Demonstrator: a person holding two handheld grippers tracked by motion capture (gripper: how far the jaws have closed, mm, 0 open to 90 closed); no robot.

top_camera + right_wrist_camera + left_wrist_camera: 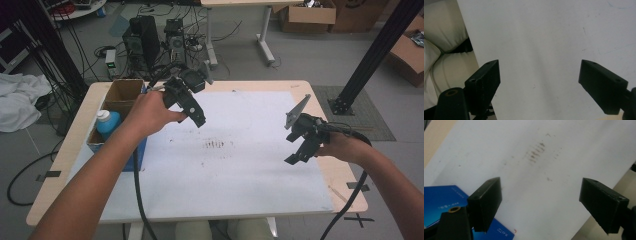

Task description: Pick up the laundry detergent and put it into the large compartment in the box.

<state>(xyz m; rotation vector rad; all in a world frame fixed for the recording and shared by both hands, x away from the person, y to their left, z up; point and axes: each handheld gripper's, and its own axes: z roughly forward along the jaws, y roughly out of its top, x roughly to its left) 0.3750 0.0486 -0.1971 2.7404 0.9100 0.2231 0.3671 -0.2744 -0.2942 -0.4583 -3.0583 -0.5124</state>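
While 1 blue bottle (pixel 107 123) sits in 1 box (pixel 118 98), left gripper (pixel 195 111) & right gripper (pixel 298 148) gape wide, both empty.

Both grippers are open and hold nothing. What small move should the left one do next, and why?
Probably swing the left gripper left and down toward the bottle in the cardboard box. It is the nearest graspable thing, and the white mat beneath both open grippers holds just stains.

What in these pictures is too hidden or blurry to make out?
- Bottle in the cardboard box: lower part hidden by the box wall, high view.
- Blue box: print too small and blurred, left gripper view.
- Brown marks on the white sheet: too smudged to identify.
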